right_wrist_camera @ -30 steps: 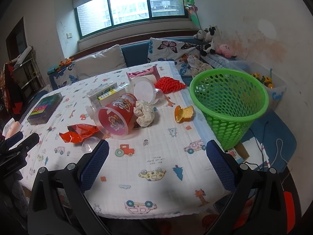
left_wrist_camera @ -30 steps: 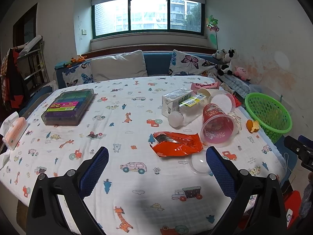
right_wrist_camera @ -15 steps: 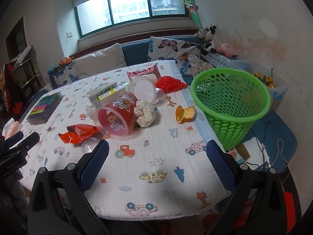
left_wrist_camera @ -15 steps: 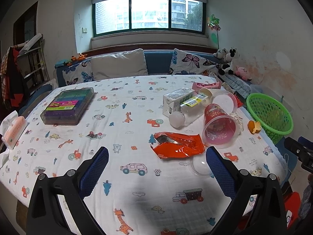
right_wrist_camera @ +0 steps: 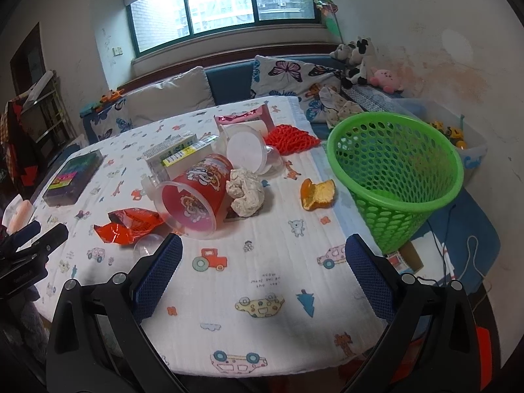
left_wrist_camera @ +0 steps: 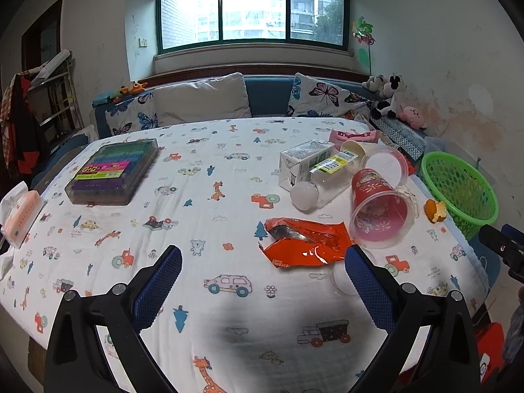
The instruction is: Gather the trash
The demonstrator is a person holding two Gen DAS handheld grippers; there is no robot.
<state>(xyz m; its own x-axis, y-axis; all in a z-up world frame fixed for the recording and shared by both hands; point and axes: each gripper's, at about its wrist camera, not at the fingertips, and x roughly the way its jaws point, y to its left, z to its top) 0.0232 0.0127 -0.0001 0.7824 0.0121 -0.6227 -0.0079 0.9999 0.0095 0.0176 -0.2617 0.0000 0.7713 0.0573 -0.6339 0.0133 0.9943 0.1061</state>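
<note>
The table, covered with a cartoon-print cloth, carries all the litter on its right half; nothing looks collected yet. The green mesh basket stands just off the table's right edge, and through its holes no trash shows inside, so I judge the task at its very start.

Going down in size, the trash left to gather:
1. The red printed plastic cup lies on its side, mouth toward the cameras.
2. A clear bottle with a white cap lies beside a small drink carton, the 2 touching.
3. A clear tub with a white lid lies tipped behind the cup, with a pink wrapper and red foam netting past it.
4. The torn orange-red snack bag lies flat in front of the cup.
5. A crumpled paper wad leans against the cup's side.
6. A piece of orange peel sits near the basket.
7. A small clear lid lies just by the snack bag.

The left gripper hangs over the near cloth with jaws wide and nothing between them, the snack bag just ahead. The right gripper is likewise spread wide and empty, short of the cup and wad. The marker case at the far left looks like a keeper, not trash.
</note>
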